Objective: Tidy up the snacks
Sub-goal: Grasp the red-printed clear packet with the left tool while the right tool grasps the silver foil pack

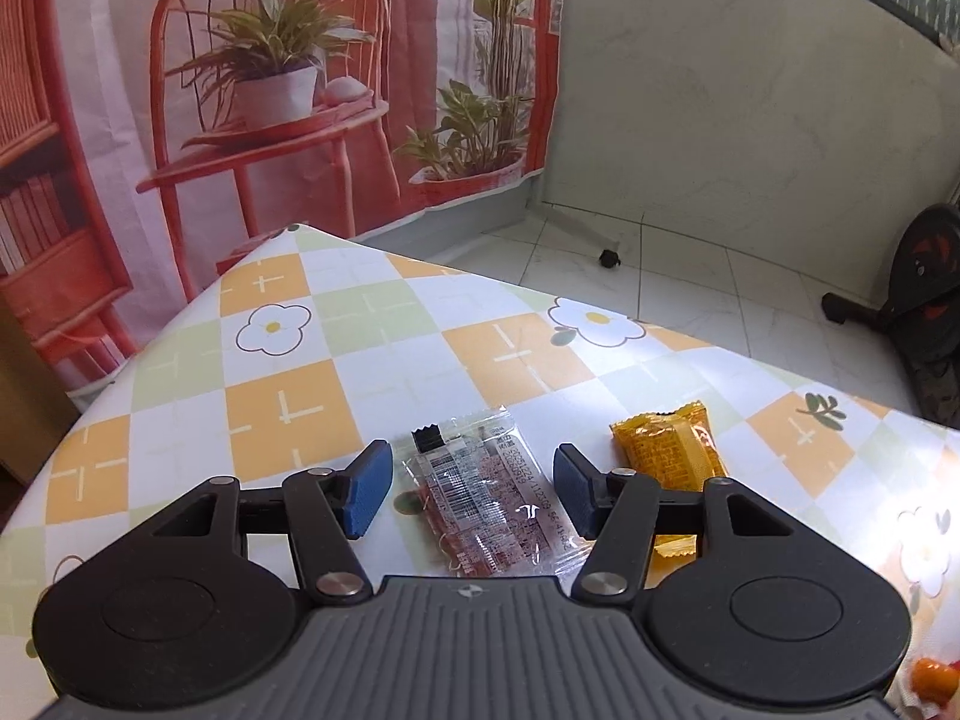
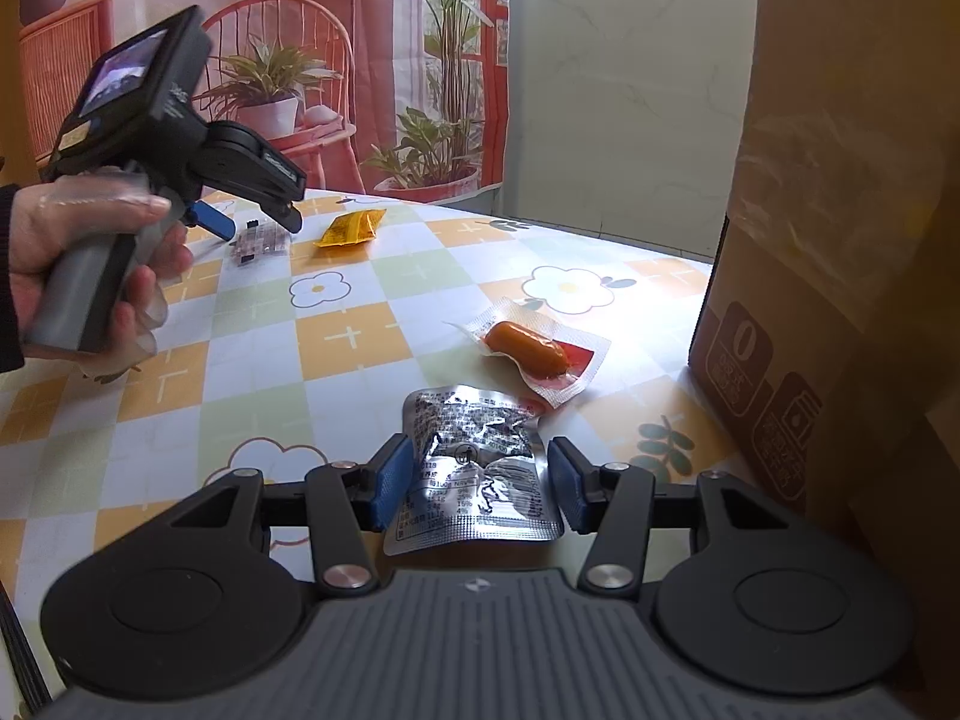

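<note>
The clear plastic snack packet with dark red contents [image 1: 486, 498], low in the centre of the left wrist view, carries a barcode and printed digits too small to read. The crinkled silver foil pouch [image 2: 474, 474] bears tiny unreadable print. The brown cardboard box [image 2: 780, 408] at the right shows square pictogram signs.

Left tongs [image 1: 473, 489], black linkage arms with blue rubber pads [image 1: 367, 489]: jaws part-open, pitched downward, pads standing clear on either side of what lies between them, no contact visible. In the right wrist view, the left hand [image 2: 90, 252] wraps the grey handle of these tongs, fingers curled round the front; a dark sleeve cuff shows at the wrist. Right tongs [image 2: 477, 489], same build: jaws part-open, tilted downward; whether the blue pads [image 2: 393, 483] actually press cannot be determined.
</note>
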Tool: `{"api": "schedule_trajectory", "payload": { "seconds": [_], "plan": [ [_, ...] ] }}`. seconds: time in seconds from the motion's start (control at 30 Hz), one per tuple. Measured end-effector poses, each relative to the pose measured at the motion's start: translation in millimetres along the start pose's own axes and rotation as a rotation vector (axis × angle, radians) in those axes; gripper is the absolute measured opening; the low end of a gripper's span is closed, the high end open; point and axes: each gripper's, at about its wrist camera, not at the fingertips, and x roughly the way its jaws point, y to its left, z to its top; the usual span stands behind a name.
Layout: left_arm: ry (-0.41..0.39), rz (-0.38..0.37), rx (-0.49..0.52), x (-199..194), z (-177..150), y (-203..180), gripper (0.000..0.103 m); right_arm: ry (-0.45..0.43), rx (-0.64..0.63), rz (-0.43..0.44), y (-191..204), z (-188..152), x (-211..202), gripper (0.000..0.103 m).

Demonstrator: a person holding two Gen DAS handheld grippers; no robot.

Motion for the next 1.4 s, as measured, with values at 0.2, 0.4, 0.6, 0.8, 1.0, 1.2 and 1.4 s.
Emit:
{"api": "schedule_trajectory", "payload": {
  "seconds": [0.2, 0.4, 0.6, 0.8, 1.0, 1.2, 1.4],
  "plan": [
    [0.001, -0.045, 0.052, -20, -13, 9, 0.048, 0.001, 0.003, 0.001, 0, 0, 0, 0.053],
    [0.022, -0.135, 0.12, -56, -49, 19, 0.048, 0.001, 0.003, -0.001, 0, 0, 0, 0.053],
    [0.001, -0.248, 0.183, -92, -95, 28, 0.048, 0.0, -0.001, -0.009, 2, 0, 0, 0.053],
    [-0.017, -0.298, 0.195, -115, -126, 29, 0.048, -0.001, 0.001, -0.006, 2, -1, 0, 0.052],
    [-0.021, -0.32, 0.187, -127, -141, 36, 0.048, -0.01, 0.004, 0.011, 0, -1, -1, 0.049],
    [-0.027, -0.334, 0.154, -133, -136, 44, 0.048, -0.028, -0.012, 0.008, 3, -2, -4, 0.046],
    [-0.034, -0.346, 0.142, -139, -133, 42, 0.048, -0.039, -0.011, 0.018, 1, -4, -7, 0.045]
  ]
}}
